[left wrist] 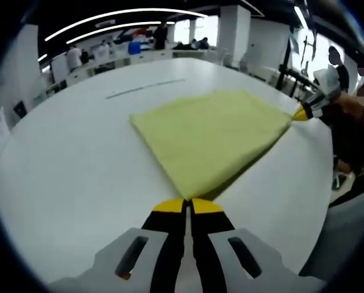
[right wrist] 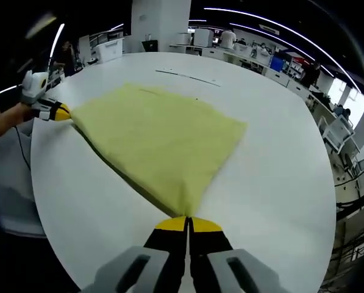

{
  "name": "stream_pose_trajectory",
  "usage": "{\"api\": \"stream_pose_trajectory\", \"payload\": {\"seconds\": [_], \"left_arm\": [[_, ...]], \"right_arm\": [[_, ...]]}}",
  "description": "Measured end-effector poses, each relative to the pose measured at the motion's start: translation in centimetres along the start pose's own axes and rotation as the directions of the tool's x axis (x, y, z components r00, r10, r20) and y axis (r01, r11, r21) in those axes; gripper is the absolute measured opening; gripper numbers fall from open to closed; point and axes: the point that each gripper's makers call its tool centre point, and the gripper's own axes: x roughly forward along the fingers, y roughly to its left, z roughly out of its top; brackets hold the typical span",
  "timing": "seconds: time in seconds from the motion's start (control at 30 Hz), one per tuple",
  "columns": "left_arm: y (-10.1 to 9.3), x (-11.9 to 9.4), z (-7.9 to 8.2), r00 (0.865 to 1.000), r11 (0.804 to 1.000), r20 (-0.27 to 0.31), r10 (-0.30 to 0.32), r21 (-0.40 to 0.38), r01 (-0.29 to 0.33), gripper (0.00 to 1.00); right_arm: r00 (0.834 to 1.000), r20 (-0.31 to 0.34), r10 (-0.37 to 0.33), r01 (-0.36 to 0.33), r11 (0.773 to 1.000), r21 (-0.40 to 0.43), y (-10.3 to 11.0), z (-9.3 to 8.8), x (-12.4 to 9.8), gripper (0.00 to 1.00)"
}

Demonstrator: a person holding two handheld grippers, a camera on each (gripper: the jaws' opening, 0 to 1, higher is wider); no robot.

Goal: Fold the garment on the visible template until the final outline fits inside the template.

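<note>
A pale yellow garment (left wrist: 212, 137) lies folded and flat on the white table (left wrist: 66, 165), with two layers showing along its near edge. My left gripper (left wrist: 188, 204) is shut on the garment's near corner. My right gripper (left wrist: 303, 112) comes in from the right and pinches the garment's far right corner. In the right gripper view, the garment (right wrist: 160, 137) spreads away from my right gripper (right wrist: 188, 221), which is shut on its corner. My left gripper (right wrist: 58, 112) holds the left corner there. A thin dark line (left wrist: 145, 87) runs on the table beyond the cloth.
The table's edge (right wrist: 41, 183) curves close to the grippers. A person's arm (left wrist: 352, 116) stands at the right edge of the left gripper view. Desks, chairs and people (left wrist: 75, 56) fill the office behind the table.
</note>
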Motion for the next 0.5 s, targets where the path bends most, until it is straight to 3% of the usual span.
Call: {"api": "stream_pose_trajectory", "payload": {"seconds": [0.13,0.3,0.5], "left_arm": [[0.05,0.07,-0.02,1.000,1.000,0.001,0.004,-0.005,-0.004,0.00],[-0.17,0.19,-0.04,1.000,1.000,-0.005,-0.002,-0.012,0.002,0.02],[0.02,-0.57,0.77,1.000,0.997,0.019,0.014,-0.076,-0.012,0.24]], "right_arm": [[1.000,-0.003,0.008,-0.008,1.000,-0.002,0.08,-0.07,0.07,0.00],[1.000,-0.015,0.019,-0.018,0.998,0.058,0.13,-0.45,0.36,0.00],[1.000,0.022,0.022,-0.024,0.991,0.134,0.27,0.18,-0.24,0.30]]}}
